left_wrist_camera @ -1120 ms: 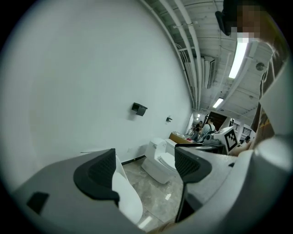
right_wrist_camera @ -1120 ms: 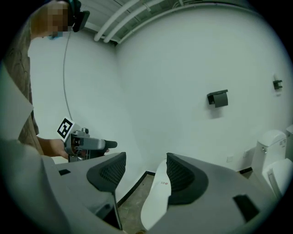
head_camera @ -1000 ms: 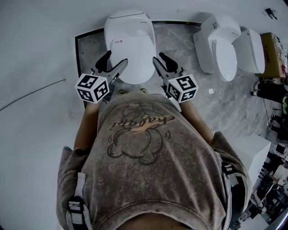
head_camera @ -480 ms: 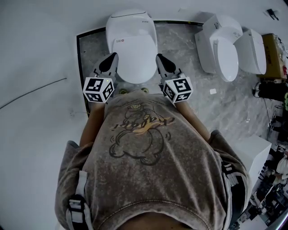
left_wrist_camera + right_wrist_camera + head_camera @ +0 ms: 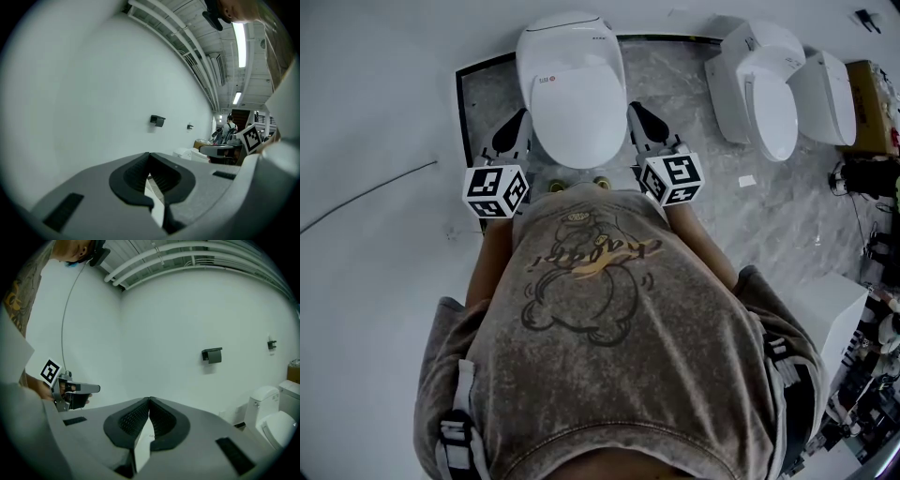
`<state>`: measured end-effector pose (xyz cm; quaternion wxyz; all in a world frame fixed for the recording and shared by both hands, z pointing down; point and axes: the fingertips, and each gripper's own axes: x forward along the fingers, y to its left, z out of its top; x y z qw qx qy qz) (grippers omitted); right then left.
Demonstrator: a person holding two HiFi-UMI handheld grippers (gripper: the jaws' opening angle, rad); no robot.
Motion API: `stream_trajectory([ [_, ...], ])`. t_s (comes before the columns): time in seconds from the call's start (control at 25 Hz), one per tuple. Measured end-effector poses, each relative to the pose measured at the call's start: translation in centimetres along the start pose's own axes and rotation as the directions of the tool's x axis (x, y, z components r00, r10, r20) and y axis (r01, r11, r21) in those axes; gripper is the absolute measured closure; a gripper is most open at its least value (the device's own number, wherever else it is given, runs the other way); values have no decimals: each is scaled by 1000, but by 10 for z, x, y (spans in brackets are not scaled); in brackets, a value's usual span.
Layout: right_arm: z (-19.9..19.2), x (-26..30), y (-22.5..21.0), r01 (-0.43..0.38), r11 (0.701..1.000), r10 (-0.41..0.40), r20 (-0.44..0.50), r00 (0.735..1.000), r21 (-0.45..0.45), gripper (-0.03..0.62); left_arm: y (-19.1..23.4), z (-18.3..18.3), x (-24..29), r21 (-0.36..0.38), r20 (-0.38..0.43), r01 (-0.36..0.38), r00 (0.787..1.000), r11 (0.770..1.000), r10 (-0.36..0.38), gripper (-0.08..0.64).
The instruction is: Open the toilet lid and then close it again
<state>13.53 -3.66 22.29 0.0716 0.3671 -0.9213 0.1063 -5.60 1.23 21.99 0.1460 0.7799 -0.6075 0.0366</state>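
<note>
Left gripper (image 5: 517,120) and right gripper (image 5: 637,112) flank the toilet lid (image 5: 577,103), jaws pressed together, empty; contact with the lid is unclear.

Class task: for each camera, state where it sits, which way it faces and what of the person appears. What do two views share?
Head view: on the head, steeply down at the closed white toilet lid; grey printed shirt, left tool, right tool show.
Left gripper view: on the left tool, roughly level along its shut jaws toward the white wall; shirt edge upper right.
Right gripper view: on the right tool, likewise; shirt upper left.
Shared: both gripper views show the black wall bracket.
</note>
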Motion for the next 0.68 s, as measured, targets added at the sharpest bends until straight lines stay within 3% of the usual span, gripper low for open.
stream_trajectory([
  [0.2, -6, -2, 2, -5, 1000, 5, -2, 1000, 8, 565, 8, -6, -5, -6, -1, -31, 1000, 1000, 31, 551],
  [0.68, -6, 2, 4, 7, 1000, -7, 23, 1000, 9, 565, 15, -12, -8, -6, -13, -26, 1000, 1000, 26, 551],
])
